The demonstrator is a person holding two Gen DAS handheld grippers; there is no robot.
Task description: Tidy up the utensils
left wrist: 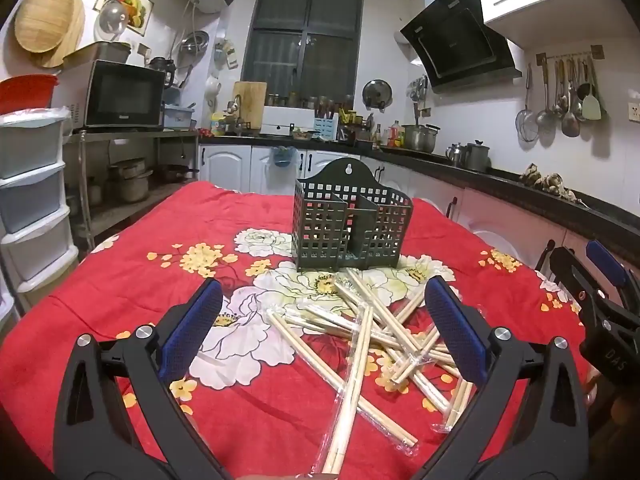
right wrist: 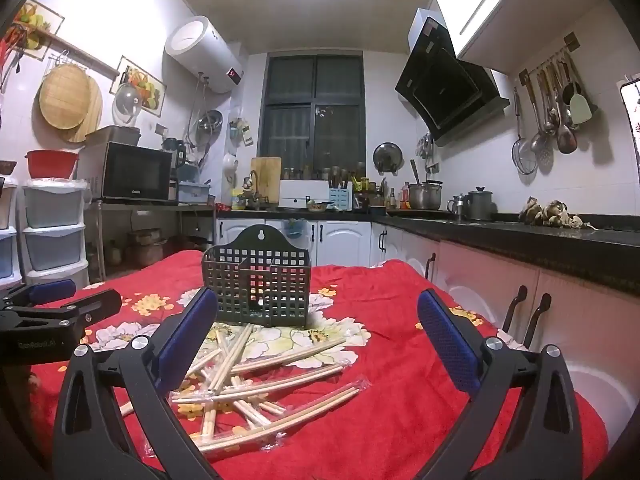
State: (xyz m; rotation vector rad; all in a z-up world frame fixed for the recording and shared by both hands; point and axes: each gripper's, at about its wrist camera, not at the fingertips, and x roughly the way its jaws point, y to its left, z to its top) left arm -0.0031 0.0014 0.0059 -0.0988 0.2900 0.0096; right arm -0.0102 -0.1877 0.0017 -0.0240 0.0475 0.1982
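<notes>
A dark green slotted utensil holder [left wrist: 352, 224] stands upright on the red floral tablecloth [left wrist: 132, 280]; it also shows in the right wrist view [right wrist: 258, 284]. In front of it lies a loose pile of wooden chopstick pairs in clear plastic sleeves [left wrist: 368, 340], also in the right wrist view [right wrist: 256, 376]. My left gripper [left wrist: 324, 300] is open and empty, hovering above the pile's near side. My right gripper [right wrist: 318, 312] is open and empty, above the pile's right side. The right gripper appears at the right edge of the left wrist view [left wrist: 592, 284].
The table's right edge runs close to white and pink cabinets with black handles [right wrist: 516, 308] under a dark counter [right wrist: 520, 232]. White plastic drawers [left wrist: 32, 200] and a metal rack with a microwave [left wrist: 124, 94] stand left of the table.
</notes>
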